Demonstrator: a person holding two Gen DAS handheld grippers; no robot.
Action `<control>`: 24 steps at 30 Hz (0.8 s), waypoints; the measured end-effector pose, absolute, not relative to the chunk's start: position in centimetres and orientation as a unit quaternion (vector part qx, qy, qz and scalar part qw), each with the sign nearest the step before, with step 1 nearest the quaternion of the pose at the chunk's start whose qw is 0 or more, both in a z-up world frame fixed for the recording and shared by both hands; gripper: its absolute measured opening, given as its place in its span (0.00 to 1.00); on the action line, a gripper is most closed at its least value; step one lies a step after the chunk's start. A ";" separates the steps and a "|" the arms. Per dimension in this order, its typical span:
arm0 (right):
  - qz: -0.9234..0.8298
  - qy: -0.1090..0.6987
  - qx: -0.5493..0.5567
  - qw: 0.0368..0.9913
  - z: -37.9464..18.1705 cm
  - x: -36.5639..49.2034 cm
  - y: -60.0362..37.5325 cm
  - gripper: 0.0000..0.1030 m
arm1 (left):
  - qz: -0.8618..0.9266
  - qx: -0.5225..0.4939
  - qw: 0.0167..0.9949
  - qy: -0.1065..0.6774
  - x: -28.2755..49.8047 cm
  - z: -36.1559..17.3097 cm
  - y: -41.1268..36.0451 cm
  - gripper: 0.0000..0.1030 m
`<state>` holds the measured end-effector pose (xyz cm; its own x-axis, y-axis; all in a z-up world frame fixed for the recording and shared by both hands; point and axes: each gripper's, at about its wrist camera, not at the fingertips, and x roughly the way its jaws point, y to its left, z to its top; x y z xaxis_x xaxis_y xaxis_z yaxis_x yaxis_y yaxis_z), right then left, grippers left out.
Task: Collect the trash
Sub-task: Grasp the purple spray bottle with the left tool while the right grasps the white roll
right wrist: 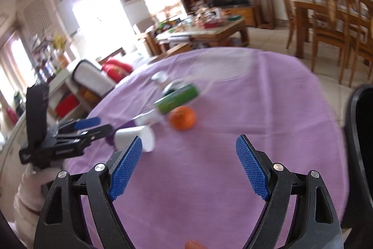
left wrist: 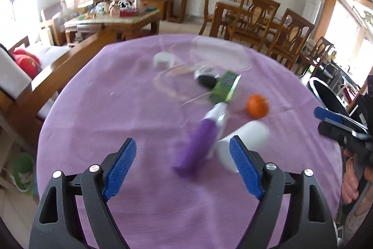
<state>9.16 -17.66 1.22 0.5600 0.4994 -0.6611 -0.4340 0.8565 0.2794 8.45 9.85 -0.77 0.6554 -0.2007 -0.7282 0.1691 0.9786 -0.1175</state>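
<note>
Lilac cloth covers the round counter (left wrist: 98, 109). Nearest, the left hand-held gripper (left wrist: 183, 148) and right hand-held gripper (right wrist: 188, 146) hover spread, pinching nothing. Beyond lie a white paper cup (left wrist: 247, 139), purple tube (left wrist: 198, 144), orange fruit (right wrist: 182, 117) and green carton (right wrist: 178, 98), all blurred.

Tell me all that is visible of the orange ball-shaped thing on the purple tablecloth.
The orange thing is round, plain orange and smooth as far as the blur shows; it looks like a fruit, but fruit or ball cannot be told. It sits on the purple tablecloth, casting a small shadow. The green packet lies just beyond it and a white cup, on its side, nearer the cameras. No gripper touches it. Contact with the packet cannot be told.
</note>
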 end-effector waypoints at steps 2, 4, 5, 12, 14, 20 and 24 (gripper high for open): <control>0.278 0.402 0.017 0.872 0.5 9.3 -14.3 0.79 | -0.108 -0.023 0.906 0.409 8.5 -1.2 10.7 0.77; 0.277 0.413 -0.012 0.867 0.0 9.5 -11.5 0.79 | -0.103 -0.008 0.903 0.417 8.8 -1.5 10.7 0.77; 0.277 0.417 -0.024 0.865 -0.3 9.7 -10.2 0.79 | -0.103 -0.006 0.900 0.422 9.0 -1.7 10.9 0.77; 0.264 0.441 -0.077 0.854 -1.6 11.0 -5.3 0.73 | -0.109 -0.016 0.897 0.428 8.9 -2.1 12.5 0.75; 0.250 0.453 -0.091 0.851 -2.2 11.6 -5.6 0.50 | -0.114 -0.024 0.895 0.431 9.0 -2.1 12.7 0.75; 0.247 0.452 -0.038 0.856 -2.0 12.6 -8.8 0.49 | -0.129 0.019 0.896 0.425 8.9 -1.7 10.8 0.76; 0.250 0.439 0.011 0.863 -1.0 12.4 -11.6 0.49 | -0.146 0.057 0.891 0.425 9.6 -1.7 8.6 0.75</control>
<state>12.36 -11.65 -1.00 0.4900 0.4415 -0.7516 -0.4219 0.8746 0.2387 9.64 8.58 -1.66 0.5954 -0.2110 -0.7752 0.3087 0.9509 -0.0217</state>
